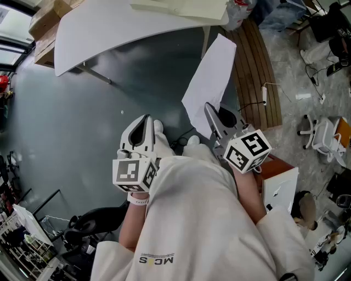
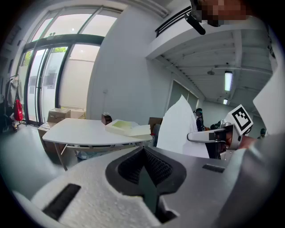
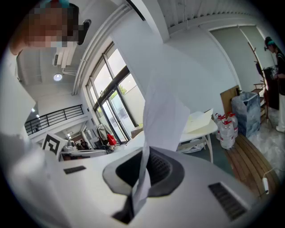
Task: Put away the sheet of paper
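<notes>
A white sheet of paper (image 1: 209, 82) stands up from my right gripper (image 1: 210, 112), which is shut on its lower edge. In the right gripper view the sheet of paper (image 3: 160, 111) rises from between the closed jaws and fills the middle. My left gripper (image 1: 146, 123) is held beside it to the left, shut with nothing in it. In the left gripper view its jaws meet at the centre, and the sheet of paper (image 2: 178, 127) and the right gripper (image 2: 211, 136) show to the right. Both grippers are held up in front of a person in a white top.
A white table (image 1: 126, 24) stands ahead, with a flat folder or box (image 1: 181, 8) on it. A wooden bench (image 1: 255, 71) runs along the right. A white cabinet (image 1: 279, 189) and office chairs (image 1: 323, 137) are at the right. The floor is grey-green.
</notes>
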